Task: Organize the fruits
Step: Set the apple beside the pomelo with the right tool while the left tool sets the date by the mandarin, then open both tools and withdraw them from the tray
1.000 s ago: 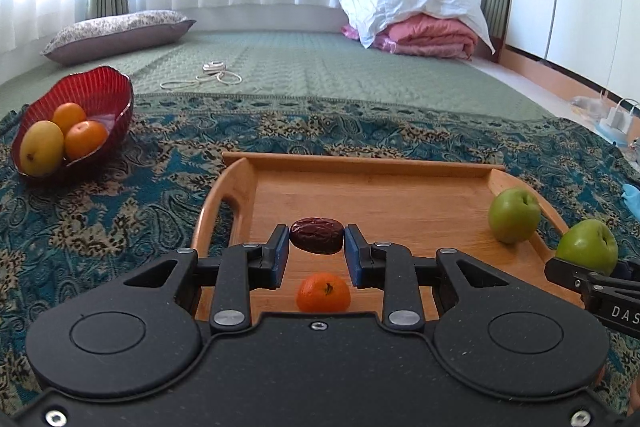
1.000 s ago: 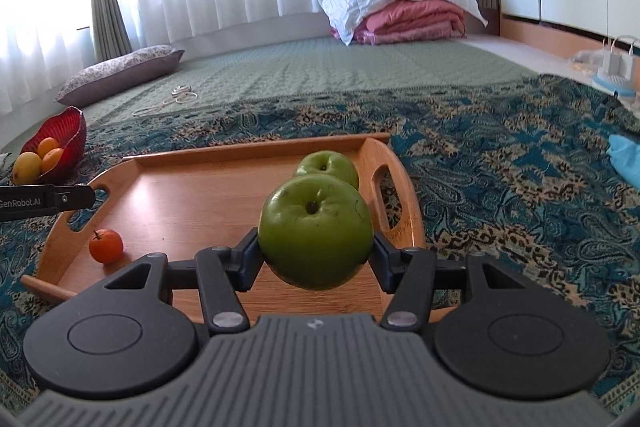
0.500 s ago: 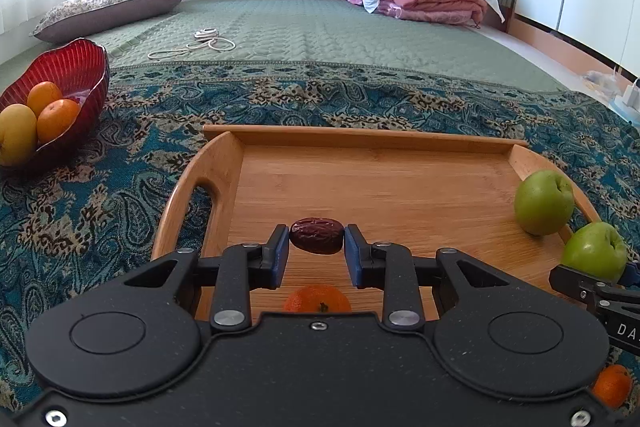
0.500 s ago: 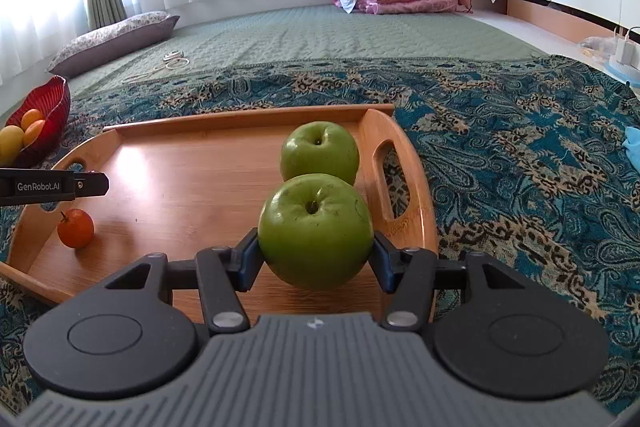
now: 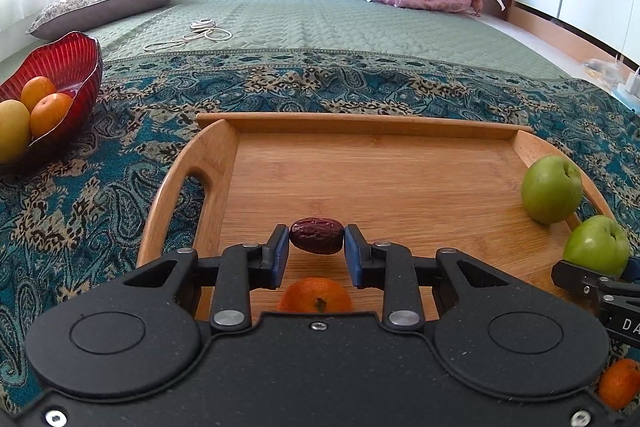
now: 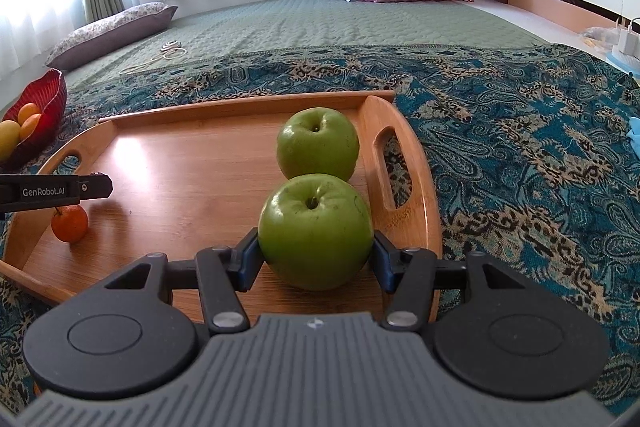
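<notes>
Left tongs: clamped on a date, held above the tray near its left end.
Right tongs: clamped on an apple, low over the tray's right end; whether it touches the wood cannot be told.
Date: dark red-brown, wrinkled, glossy, gripped end to end.
Held apple: green, smooth, stem pit up, faint specks.
Tray contents: a second apple just behind the held one; a tangerine under the date.
Outside the tray: bowl on the left with three yellow and orange fruits; another orange fruit on the cloth.
Progress, judged: partway; two fruits placed, two in hand, others left.
</notes>
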`<state>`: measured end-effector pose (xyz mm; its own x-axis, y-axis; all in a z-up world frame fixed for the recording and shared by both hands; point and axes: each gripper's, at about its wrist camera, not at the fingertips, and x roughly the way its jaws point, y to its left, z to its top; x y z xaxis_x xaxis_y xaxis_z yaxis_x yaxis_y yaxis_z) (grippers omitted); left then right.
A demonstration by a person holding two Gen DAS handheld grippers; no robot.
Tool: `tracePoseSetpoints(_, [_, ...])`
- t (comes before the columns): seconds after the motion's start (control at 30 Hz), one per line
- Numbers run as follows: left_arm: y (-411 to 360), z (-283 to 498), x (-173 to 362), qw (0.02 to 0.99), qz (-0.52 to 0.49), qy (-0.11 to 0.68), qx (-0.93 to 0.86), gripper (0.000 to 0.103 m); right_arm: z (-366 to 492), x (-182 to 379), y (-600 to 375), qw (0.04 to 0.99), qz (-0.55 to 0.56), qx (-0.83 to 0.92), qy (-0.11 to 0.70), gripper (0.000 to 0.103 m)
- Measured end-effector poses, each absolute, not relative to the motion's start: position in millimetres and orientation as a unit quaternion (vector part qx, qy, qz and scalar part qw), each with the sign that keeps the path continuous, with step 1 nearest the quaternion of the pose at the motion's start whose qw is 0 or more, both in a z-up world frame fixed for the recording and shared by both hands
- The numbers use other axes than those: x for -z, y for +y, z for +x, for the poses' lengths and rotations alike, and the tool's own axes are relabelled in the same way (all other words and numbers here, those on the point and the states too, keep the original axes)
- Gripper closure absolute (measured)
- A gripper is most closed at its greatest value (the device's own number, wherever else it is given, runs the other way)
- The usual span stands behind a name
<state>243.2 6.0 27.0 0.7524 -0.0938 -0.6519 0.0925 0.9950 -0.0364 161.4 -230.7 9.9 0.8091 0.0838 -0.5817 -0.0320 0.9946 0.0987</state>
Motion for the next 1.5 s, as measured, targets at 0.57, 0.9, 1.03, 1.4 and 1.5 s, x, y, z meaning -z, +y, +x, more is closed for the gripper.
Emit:
tracePoseSetpoints(0.57, [5.3,239.3,-22.6,0.935,0.008,0.353,0.045,0.074,159.8,-12.0,-228.6,0.947,0.031,-0.032,0.317,0.04])
tracePoseSetpoints(0.9, [7.4,222.3,-30.8,0.942,0.015,0.334,0.043,0.047,145.4,-21.4,-229.0,0.952,0.02,-0.038,0.304,0.028])
tracePoseSetpoints(1.03, [10.9,211.0,-38.5,0.946,0.006,0.321,0.046,0.031,134.4,-26.1,-228.5,0.956,0.01,-0.043,0.291,0.022])
tracePoseSetpoints(1.4, [10.6,160.6,-60.4,0.959,0.006,0.276,0.07,0.013,94.8,-25.5,-222.2,0.967,-0.027,-0.061,0.247,0.013])
tracePoseSetpoints(1.5, [9.6,145.5,-62.4,0.96,0.007,0.269,0.077,0.01,84.4,-22.9,-219.9,0.968,-0.042,-0.065,0.237,0.011])
